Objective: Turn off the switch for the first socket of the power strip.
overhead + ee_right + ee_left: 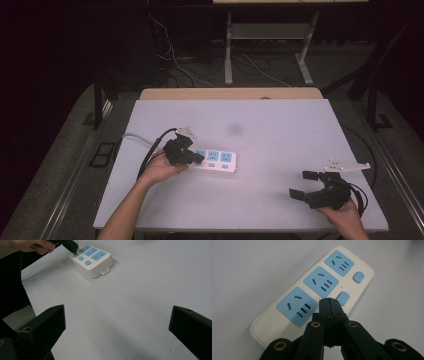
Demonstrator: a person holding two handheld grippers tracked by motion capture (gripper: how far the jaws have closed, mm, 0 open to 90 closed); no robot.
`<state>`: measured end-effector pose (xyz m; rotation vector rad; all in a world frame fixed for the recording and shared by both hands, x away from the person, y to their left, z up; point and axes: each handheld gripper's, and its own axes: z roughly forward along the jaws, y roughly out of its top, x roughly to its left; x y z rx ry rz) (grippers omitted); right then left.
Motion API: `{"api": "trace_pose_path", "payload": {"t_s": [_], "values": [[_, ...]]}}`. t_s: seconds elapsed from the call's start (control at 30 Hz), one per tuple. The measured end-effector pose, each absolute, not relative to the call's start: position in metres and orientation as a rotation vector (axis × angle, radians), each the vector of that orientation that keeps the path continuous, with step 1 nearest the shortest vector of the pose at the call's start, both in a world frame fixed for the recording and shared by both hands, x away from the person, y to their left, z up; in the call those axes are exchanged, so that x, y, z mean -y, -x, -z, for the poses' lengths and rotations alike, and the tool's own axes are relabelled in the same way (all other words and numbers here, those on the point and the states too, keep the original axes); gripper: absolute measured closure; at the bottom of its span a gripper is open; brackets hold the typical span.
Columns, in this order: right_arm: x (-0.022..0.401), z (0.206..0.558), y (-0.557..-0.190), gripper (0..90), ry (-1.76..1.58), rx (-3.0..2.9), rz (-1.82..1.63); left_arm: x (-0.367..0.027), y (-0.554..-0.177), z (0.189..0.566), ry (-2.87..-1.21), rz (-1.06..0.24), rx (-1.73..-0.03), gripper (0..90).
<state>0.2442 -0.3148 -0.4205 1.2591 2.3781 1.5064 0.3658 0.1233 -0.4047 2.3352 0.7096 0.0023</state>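
A white power strip (220, 161) with three blue sockets and a row of small blue buttons lies left of centre on the white table (280, 125). My left gripper (200, 159) is shut, its tips resting at the strip's near end. In the left gripper view the closed jaws (328, 301) cover the spot beside the nearest socket; two blue buttons (343, 298) show on the power strip (320, 282) beyond them. My right gripper (301, 184) stands open and holds nothing at the table's front right. The right gripper view has its jaws (117, 312) wide apart and the power strip (93, 258) far off.
A white cord (135, 137) runs from the strip's left end toward the table's left edge. Behind the table is a wooden edge (230, 93), then white desk legs (229, 50) and loose cables on the floor.
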Motion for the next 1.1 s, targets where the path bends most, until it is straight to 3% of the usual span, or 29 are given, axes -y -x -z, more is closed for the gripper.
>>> {"api": "trace_pose_path", "payload": {"t_s": [1.1], "values": [[0.312, 0.418, -0.244, 0.4, -1.245, -2.382, -1.52, -0.157, -0.34, 0.359, -2.202, -0.155, -0.77, 86.2]]}}
